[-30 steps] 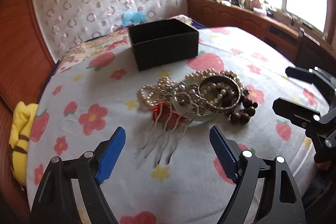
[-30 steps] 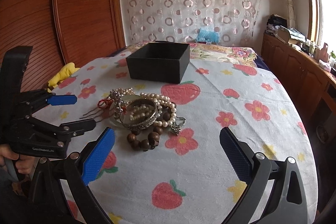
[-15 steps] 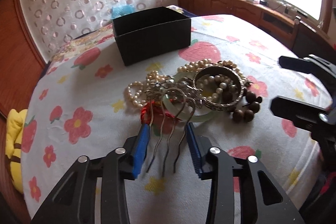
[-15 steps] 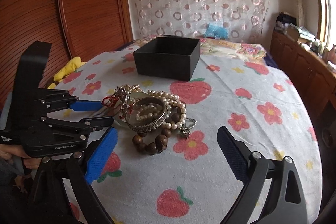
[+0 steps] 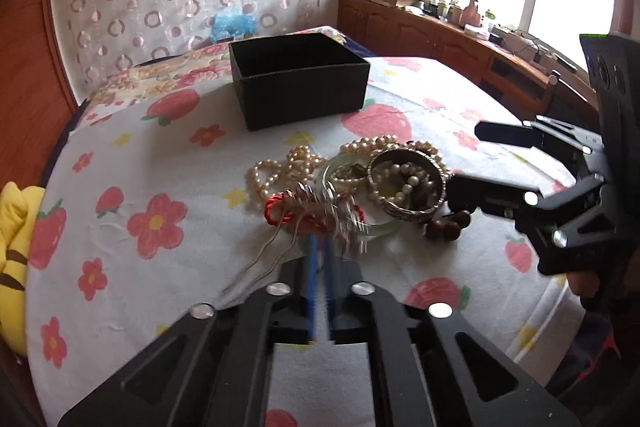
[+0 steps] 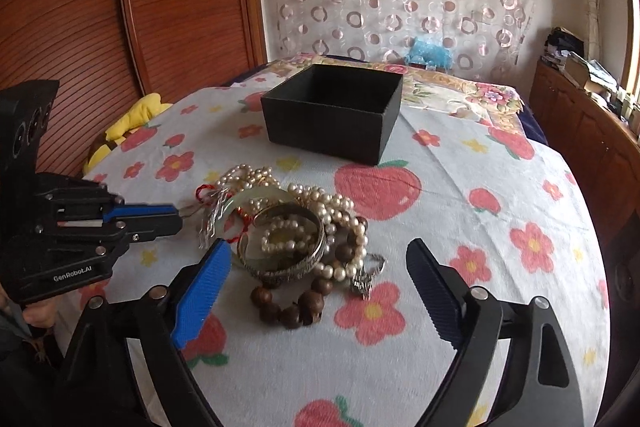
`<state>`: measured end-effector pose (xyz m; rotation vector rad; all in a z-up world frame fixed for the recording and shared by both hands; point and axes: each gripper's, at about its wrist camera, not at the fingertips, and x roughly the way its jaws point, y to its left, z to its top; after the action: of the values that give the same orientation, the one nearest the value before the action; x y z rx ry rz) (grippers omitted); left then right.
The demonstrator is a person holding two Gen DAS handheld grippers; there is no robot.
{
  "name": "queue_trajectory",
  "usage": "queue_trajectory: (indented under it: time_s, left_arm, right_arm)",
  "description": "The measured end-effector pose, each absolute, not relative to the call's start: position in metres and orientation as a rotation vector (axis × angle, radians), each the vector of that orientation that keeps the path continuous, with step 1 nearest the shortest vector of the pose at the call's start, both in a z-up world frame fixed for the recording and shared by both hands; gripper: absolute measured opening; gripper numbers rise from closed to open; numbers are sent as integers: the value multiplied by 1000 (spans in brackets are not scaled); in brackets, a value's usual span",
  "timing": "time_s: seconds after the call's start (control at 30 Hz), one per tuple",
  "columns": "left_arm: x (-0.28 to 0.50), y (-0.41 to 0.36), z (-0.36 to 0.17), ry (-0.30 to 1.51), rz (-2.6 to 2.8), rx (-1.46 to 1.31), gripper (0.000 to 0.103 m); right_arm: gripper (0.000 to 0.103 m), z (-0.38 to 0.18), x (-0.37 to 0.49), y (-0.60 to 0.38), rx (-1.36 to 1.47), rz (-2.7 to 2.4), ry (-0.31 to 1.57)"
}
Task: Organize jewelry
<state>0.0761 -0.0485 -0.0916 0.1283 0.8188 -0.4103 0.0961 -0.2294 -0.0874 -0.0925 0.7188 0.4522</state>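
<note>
A: Left wrist view. The left gripper point(image 5: 320, 259) has its blue pads pressed together on the prongs of the hairpin point(image 5: 280, 251), whose wire tines splay out to the left. The pin's head is motion-blurred, so I can't be sure how far it sits off the sheet point(image 5: 120, 307).

B: Right wrist view shows that gripper point(image 6: 176, 217) from the side: pads closed, thin wires leaving the tip toward the red cord point(image 6: 204, 193). The tines themselves are hard to see from here.

A: The pile lies mid-bed, in front of the black box point(image 5: 300, 83). From my side: pearls point(image 5: 280, 167), a jade bangle point(image 5: 332, 171), a silver bangle point(image 5: 408, 187) with pearls inside it. The wood beads point(image 5: 444, 227) are half hidden behind the right gripper point(image 5: 468, 163).

B: Here the wood beads point(image 6: 292, 303) show as a full loop at the pile's near edge, touching the silver bangle point(image 6: 284, 247). A small silver charm point(image 6: 364, 281) lies beside them; your view doesn't show it.

A: Right gripper state?

B: Jaws wide but closing, one either side of the pile's near end, pads point(image 6: 200, 287) clear of everything. Nothing is gripped. The box point(image 6: 336, 115) interior looks dark; its floor isn't visible from either view.

A: A yellow plush point(image 5: 16, 227) sits at the bed's left edge.
</note>
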Motion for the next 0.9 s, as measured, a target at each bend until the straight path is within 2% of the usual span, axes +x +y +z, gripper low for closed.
queue_trajectory:
  time_s: [0.23, 0.43, 0.47, 0.5, 0.53, 0.6, 0.63, 0.67, 0.9]
  left_arm:
    - [77, -39, -87, 798, -390, 116, 0]
    - [68, -39, -84, 809, -403, 110, 0]
    - [68, -40, -85, 814, -409, 108, 2]
    - [67, -42, -86, 818, -416, 105, 2]
    - [67, -45, -88, 822, -421, 104, 7]
    - [67, -50, -89, 819, -421, 110, 24]
    - [66, -53, -89, 815, -423, 116, 33]
    - [66, -56, -90, 813, -424, 122, 34]
    - [79, -68, -108, 848, -380, 190, 34]
  right_arm:
    - [73, -94, 116, -221, -111, 490, 774]
    - [43, -98, 122, -214, -138, 504, 796]
    - [34, -98, 124, -214, -139, 509, 804]
    - [29, -98, 125, -213, -139, 511, 809]
    - [28, -98, 125, -213, -147, 510, 808]
    - [20, -99, 125, -210, -165, 515, 812]
    - [19, -100, 126, -208, -174, 516, 818]
    - [19, -102, 126, -207, -187, 513, 821]
    - [19, -102, 128, -206, -209, 514, 825]
